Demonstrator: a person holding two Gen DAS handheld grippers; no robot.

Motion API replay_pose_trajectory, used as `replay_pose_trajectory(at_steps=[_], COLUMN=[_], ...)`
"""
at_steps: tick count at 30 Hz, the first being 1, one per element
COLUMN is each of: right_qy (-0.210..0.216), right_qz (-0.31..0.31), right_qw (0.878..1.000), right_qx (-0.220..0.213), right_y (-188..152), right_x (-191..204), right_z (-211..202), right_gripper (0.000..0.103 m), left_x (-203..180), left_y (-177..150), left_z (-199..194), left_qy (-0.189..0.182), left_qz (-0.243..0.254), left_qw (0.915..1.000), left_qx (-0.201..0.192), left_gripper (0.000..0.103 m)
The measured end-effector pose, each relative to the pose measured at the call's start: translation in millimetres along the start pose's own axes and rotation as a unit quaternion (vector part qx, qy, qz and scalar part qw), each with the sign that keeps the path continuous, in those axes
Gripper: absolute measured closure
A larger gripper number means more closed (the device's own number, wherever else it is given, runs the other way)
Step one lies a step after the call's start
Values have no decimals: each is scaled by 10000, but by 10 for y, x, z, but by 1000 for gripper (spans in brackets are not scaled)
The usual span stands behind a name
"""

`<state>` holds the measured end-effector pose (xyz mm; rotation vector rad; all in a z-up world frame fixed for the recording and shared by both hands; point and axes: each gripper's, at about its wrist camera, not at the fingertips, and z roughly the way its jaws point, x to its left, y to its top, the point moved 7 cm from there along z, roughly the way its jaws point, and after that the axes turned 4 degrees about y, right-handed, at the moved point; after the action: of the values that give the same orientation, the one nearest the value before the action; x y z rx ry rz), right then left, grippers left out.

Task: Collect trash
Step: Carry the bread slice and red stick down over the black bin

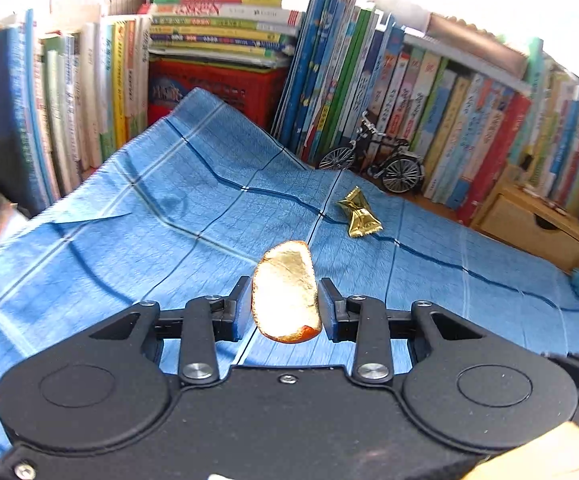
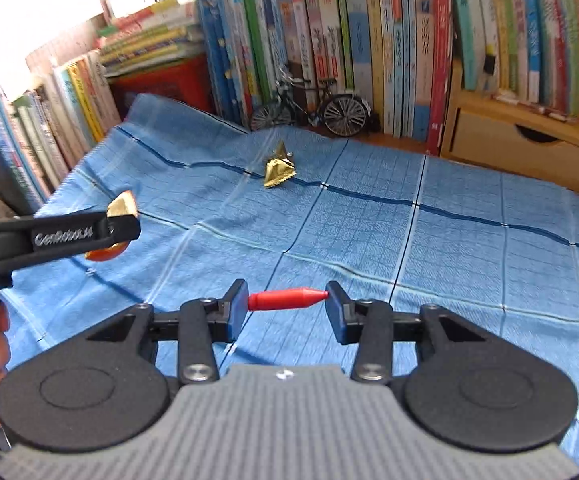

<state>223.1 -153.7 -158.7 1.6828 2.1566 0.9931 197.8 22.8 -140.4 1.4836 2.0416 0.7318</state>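
The left tongs (image 1: 285, 300) grip an orange peel (image 1: 287, 292), and the right tongs (image 2: 287, 300) grip a red cap (image 2: 285, 299) end to end, its long axis across the pads. The gold wrapper (image 2: 278, 170) lies on the blue cloth (image 2: 449, 240) ahead of both tongs, near the toy bicycle (image 2: 313, 108).

Both grippers are matte black with silver screws; the right gripper (image 2: 287, 304) has blue finger pads (image 2: 238, 312) and a ribbed grey housing, left gripper (image 2: 123, 222) reads "GenRobot.ai" in white.
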Motion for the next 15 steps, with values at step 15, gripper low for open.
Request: replay_pose_trajectory(at_steps=[15], right_qy=[197], right_qz=[-440], right_qw=[9984], right_qx=[296], right_y=[-1130], right_x=[1024], right_z=[-926], right_gripper=[56], left_x=[1300], left_y=[-1253], left_z=[-1758], left_qy=[123], left_qz=[107], left_qw=[9998], left_qx=[67], left_gripper=[70])
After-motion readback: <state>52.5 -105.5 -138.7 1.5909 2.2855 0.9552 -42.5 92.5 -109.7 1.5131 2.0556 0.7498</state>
